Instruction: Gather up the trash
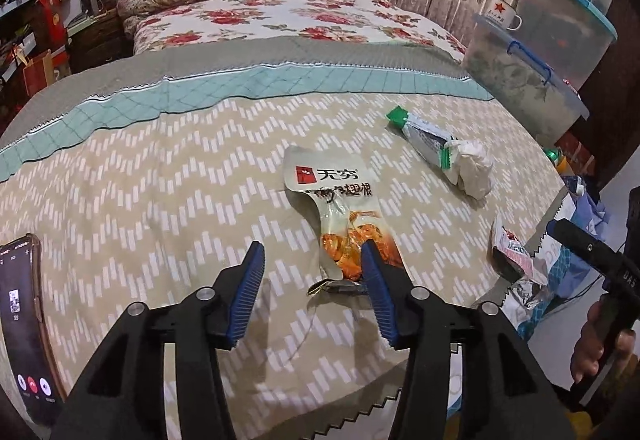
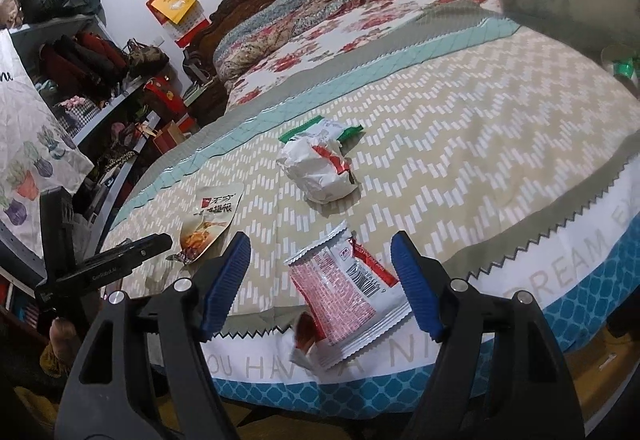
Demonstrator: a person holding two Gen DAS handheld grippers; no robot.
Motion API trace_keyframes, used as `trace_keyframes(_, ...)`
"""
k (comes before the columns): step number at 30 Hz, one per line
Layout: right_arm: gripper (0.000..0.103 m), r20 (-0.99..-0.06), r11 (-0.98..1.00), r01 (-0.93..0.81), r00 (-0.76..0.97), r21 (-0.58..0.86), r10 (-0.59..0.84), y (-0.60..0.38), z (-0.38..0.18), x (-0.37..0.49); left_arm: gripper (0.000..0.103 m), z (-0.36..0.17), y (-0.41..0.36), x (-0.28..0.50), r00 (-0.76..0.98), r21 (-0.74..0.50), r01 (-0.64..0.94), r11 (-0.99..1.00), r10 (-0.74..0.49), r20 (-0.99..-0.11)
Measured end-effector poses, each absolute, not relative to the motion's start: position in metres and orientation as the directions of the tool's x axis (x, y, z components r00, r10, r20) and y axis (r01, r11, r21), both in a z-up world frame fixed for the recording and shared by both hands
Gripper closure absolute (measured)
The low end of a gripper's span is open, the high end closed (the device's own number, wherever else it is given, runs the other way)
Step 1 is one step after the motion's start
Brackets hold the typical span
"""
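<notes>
Bedspread (image 1: 160,159) litter (both tongs agape)

The bedspread (image 1: 160,179) is beige with white zigzag dashes, a teal quilted band and a grey saw-tooth edge; the pouch (image 1: 336,199) is silver-white with a red logo and orange food print; the wrapper (image 2: 340,292) is red and white; both tools' pads (image 2: 228,276) are blue; the quilt (image 1: 280,15) has red flowers on white.

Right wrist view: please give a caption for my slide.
Open right gripper poised around red-and-white plastic snack wrapper at bed edge.
</notes>
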State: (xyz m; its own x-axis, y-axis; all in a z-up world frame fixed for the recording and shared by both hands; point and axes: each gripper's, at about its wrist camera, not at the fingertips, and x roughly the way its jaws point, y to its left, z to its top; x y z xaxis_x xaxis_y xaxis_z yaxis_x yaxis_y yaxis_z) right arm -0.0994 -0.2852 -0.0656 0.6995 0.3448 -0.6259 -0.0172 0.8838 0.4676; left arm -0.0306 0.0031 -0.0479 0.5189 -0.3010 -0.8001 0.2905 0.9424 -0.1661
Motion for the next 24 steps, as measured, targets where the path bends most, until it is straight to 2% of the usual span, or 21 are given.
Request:
trace_keyframes(3,0.024,-0.646,0.919,-0.01,0.708,0.395,0.286,-0.282,-0.065,-0.106,0.04,-0.05,0.001,-0.021,0.496,-0.203,0.284,0.937,-0.325,-0.805)
trace_keyframes(8,0.018,-0.704,0.961,-0.021,0.676,0.276,0.217,-0.271,-0.078,-0.109,0.036,-0.066,-0.018,-0.002,0.416,-0.263,0.294,0.919,-0.371,-0.83)
trace_keyframes(10,0.018,-0.725,0.975,-0.042,0.662,0.219,0.192,-0.262,-0.085,-0.108,0.042,-0.071,-0.028,-0.002,0.43,-0.233,0.302,0.924,-0.35,-0.832)
trace_keyframes(12,0.018,-0.735,0.98,-0.064,0.653,0.187,0.182,-0.257,-0.092,-0.107,0.065,-0.073,-0.038,-0.004,0.456,-0.177,0.328,0.928,-0.32,-0.831)
trace_keyframes(13,0.027,-0.741,0.981,-0.076,0.645,0.179,0.185,-0.254,-0.095,-0.105,0.066,-0.072,-0.042,-0.007,0.477,-0.149,0.338,0.929,-0.306,-0.824)
trace_keyframes(14,0.052,-0.755,0.982,-0.083,0.63,0.168,0.182,-0.252,-0.099,-0.104,0.066,-0.072,-0.043,-0.008,0.48,-0.142,0.342,0.929,-0.303,-0.823)
trace_keyframes(15,0.058,-0.748,0.989,-0.083,0.647,0.12,0.145,-0.249,-0.097,-0.106,0.066,-0.071,-0.045,-0.01,0.48,-0.139,0.347,0.927,-0.303,-0.823)
trace_keyframes(16,0.069,-0.744,0.988,-0.099,0.65,0.114,0.151,-0.248,-0.095,-0.108,0.066,-0.068,-0.044,-0.012,0.479,-0.145,0.349,0.926,-0.309,-0.821)
trace_keyframes(21,0.072,-0.695,0.981,-0.097,0.694,0.169,0.189,-0.26,-0.083,-0.117,0.066,-0.034,-0.044,-0.031,0.494,-0.191,0.404,0.894,-0.39,-0.777)
trace_keyframes(24,0.072,-0.648,0.965,-0.071,0.728,0.252,0.223,-0.287,-0.077,-0.123,0.066,-0.01,-0.061,-0.039,0.48,-0.226,0.478,0.849,-0.467,-0.743)
